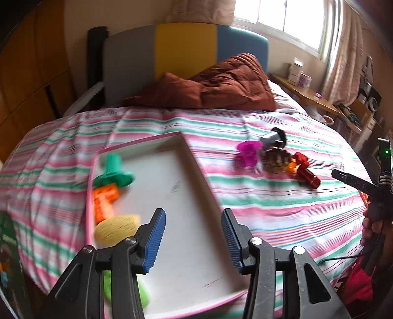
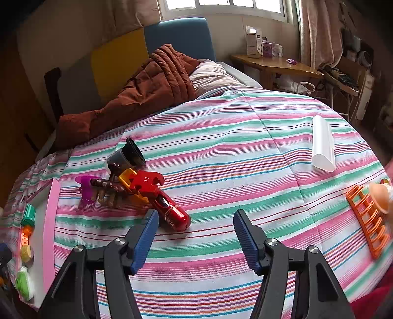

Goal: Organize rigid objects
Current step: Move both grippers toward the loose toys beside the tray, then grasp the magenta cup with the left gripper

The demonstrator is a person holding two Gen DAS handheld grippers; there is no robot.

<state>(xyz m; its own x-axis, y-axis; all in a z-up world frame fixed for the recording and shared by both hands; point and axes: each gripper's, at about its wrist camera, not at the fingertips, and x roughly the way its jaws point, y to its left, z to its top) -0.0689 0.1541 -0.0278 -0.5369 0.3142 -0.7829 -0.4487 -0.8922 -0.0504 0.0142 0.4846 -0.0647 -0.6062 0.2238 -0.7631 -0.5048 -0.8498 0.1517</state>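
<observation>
The red toy (image 2: 157,198) lies on the bedspread well right of the tray (image 2: 50,220) — hard, light, likely slick; grasp its round body crosswise. Right gripper (image 2: 194,235) and left gripper (image 1: 194,238) — both open, empty.

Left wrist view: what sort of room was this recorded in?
A bedroom, most likely. The toys lie on a bed with a pink-and-green striped cover, a rumpled rust-brown quilt sits against a grey, yellow and blue headboard, and a wooden bedside table stands under the curtained window.
</observation>
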